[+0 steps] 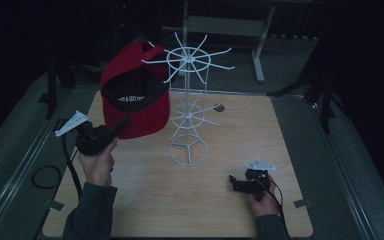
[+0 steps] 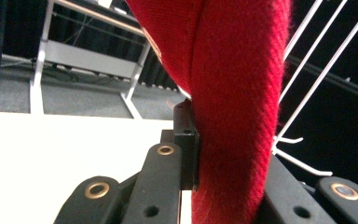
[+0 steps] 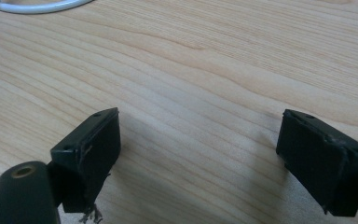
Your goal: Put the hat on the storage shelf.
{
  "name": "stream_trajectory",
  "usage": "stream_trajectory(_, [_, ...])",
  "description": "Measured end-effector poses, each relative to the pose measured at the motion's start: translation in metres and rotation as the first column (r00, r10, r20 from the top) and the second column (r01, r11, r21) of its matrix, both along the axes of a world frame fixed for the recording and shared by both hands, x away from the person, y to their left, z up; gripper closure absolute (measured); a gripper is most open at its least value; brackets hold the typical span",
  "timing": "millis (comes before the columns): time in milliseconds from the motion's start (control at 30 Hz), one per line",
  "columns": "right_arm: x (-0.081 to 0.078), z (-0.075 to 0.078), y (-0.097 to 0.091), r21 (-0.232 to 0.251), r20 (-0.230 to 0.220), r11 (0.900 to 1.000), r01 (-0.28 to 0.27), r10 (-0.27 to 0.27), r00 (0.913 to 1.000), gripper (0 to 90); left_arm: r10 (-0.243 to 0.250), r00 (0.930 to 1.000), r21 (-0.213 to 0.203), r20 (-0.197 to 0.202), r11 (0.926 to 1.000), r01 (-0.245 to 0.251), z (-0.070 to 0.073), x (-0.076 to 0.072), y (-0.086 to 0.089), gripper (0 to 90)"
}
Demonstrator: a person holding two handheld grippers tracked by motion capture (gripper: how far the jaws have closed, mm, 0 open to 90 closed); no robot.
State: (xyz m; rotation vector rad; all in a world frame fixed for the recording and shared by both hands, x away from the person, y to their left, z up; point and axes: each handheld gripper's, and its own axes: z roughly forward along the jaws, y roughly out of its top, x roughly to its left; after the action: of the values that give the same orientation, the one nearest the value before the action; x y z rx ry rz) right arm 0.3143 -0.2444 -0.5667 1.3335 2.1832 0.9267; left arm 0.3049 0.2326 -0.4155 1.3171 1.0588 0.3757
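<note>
high view | wooden tabletop (image 1: 180,195) | grey carpet floor (image 1: 365,165) | dark room

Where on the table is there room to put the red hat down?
Bare wood runs along the table's near edge, between the two hands, and on the far right beyond the right gripper. It is crowded around the white wire rack, where the left gripper holds the red cap.

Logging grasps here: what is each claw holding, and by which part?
The left claw grips the red cap by its brim edge. The right claw is open over the table, holding nothing.
</note>
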Motion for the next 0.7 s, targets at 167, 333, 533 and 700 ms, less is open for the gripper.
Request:
stream_trajectory(167, [0.000, 0.000, 0.000, 0.000, 0.000, 1.0000, 0.000, 0.000, 1.0000, 13.4, -0.015, 0.9997, -0.002, -0.020, 0.9999, 0.015, -0.009, 0.002, -0.001, 84.3])
stream_trajectory(333, [0.000, 0.000, 0.000, 0.001, 0.000, 1.0000, 0.000, 0.000, 1.0000, 13.4, -0.027, 0.9991, 0.003, -0.033, 0.9996, 0.027, -0.015, 0.002, -0.001, 83.0])
stream_trajectory(533, [0.000, 0.000, 0.000, 0.000, 0.001, 1.0000, 0.000, 0.000, 1.0000, 13.4, -0.040, 0.9988, 0.009, -0.029, 0.9992, 0.040, -0.018, 0.002, -0.001, 75.8])
stream_trajectory(700, [0.000, 0.000, 0.000, -0.001, 0.002, 1.0000, -0.001, 0.001, 1.0000, 13.4, -0.037, 0.9990, 0.003, -0.024, 0.9993, 0.037, -0.017, 0.000, 0.002, 63.4])
